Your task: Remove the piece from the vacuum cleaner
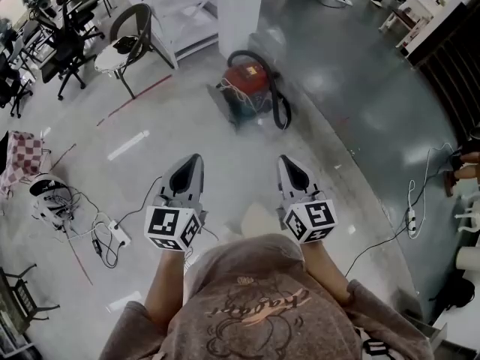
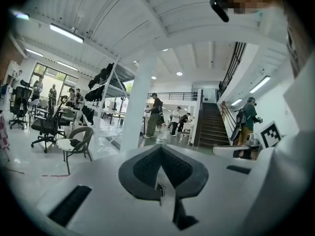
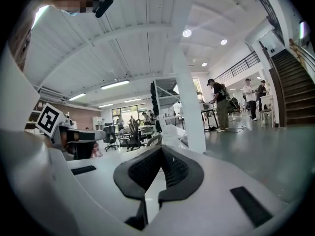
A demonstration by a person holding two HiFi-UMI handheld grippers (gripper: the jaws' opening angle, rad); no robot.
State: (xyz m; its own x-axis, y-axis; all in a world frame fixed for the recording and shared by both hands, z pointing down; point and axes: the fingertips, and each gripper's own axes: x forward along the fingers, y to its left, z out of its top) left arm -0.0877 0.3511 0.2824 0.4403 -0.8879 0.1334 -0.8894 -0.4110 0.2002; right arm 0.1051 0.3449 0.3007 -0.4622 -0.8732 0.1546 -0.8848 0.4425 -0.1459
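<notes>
The left hand-held gripper [image 1: 193, 163] points forward over the floor [image 1: 352, 88], its jaws pressed together with nothing between them. The right hand-held gripper [image 1: 286, 162], beside it, is likewise closed and empty. The red vacuum [image 1: 247, 81] stands on the floor well ahead of both, just by a white pillar [image 1: 240, 6], with its black hose [image 1: 282, 107] curving round its right side.

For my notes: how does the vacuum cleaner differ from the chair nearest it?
The vacuum cleaner is red, the chair grey with a white seat. The vacuum cleaner sits low, ringed by a black hose; the chair stands taller on thin legs. Both are on the floor.
</notes>
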